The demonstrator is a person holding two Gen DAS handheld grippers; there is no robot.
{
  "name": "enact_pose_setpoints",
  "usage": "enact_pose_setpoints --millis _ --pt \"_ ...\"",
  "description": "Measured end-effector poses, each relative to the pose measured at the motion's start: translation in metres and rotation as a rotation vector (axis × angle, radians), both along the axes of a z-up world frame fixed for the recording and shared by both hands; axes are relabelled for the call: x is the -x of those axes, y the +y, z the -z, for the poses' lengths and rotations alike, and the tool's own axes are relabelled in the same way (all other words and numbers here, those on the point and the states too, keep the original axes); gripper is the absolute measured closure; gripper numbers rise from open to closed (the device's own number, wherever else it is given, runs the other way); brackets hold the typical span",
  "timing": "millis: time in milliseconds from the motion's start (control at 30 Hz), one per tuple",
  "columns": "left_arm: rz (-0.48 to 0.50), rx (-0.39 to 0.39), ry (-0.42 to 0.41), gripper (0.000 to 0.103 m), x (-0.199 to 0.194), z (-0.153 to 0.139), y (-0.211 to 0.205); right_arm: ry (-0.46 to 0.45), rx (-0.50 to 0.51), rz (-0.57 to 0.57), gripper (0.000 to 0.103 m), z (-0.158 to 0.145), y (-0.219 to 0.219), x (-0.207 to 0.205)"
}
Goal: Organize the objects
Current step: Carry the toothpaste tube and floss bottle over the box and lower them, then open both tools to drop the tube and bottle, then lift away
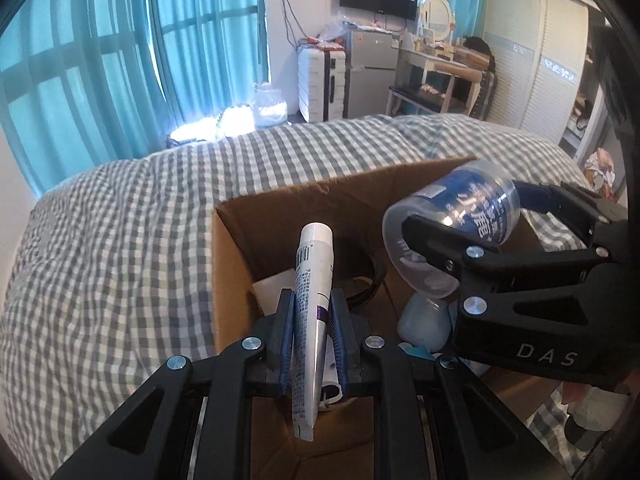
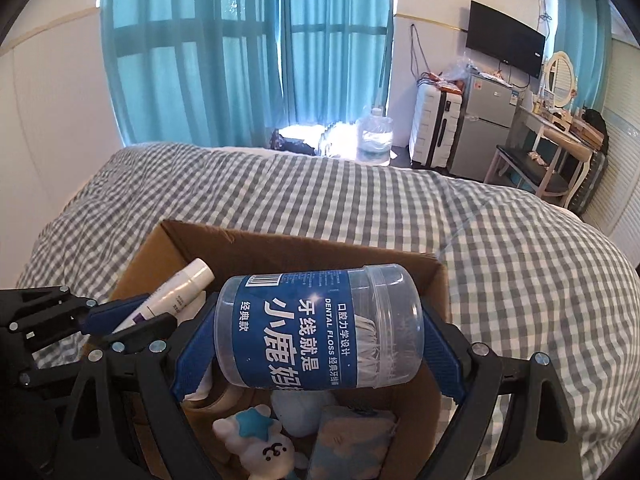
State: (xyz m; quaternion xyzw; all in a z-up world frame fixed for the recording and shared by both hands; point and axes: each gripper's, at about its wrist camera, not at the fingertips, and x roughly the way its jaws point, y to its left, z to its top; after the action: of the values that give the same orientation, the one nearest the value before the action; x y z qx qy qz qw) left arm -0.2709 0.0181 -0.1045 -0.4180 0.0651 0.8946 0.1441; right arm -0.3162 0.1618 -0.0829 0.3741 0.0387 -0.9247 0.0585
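My left gripper (image 1: 313,312) is shut on a white and silver tube (image 1: 310,320), held upright over the open cardboard box (image 1: 232,264). My right gripper (image 2: 318,344) is shut on a clear dental floss jar (image 2: 320,332) with a blue label, lying sideways over the same box (image 2: 280,244). The jar (image 1: 452,228) and right gripper (image 1: 460,240) show at the right of the left wrist view. The tube (image 2: 172,296) and left gripper (image 2: 132,316) show at the left of the right wrist view.
The box stands on a bed with a grey checked cover (image 2: 400,208). Inside lie a white plush toy with a blue star (image 2: 260,440), a pale blue soft item (image 1: 424,320), a blue cloth (image 2: 352,440) and a dark ring (image 1: 364,276).
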Motion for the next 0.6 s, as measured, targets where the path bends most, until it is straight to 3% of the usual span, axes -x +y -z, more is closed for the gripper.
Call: enact_pose_setpoints --millis 267,400,467,533,600 --pt "0.014 -0.041 -0.038 0.086 0.0 0.011 -0.004 -0.007 -0.007 0.001 0.013 0.001 -0.003 0.0" --pt "0.011 -0.048 -0.018 0.082 -0.005 0.009 -0.005 -0.009 0.023 0.006 0.011 -0.002 -0.003 -0.006" --pt "0.022 -0.053 -0.008 0.073 -0.009 0.006 -0.004 0.006 0.029 0.007 0.009 -0.009 -0.003 -0.013" --pt "0.01 -0.045 0.001 0.034 -0.013 0.002 -0.002 0.021 0.019 0.009 0.007 -0.02 -0.003 -0.018" --pt "-0.003 -0.036 0.024 0.019 -0.019 -0.005 -0.001 0.037 0.013 0.018 0.007 -0.032 0.0 -0.022"
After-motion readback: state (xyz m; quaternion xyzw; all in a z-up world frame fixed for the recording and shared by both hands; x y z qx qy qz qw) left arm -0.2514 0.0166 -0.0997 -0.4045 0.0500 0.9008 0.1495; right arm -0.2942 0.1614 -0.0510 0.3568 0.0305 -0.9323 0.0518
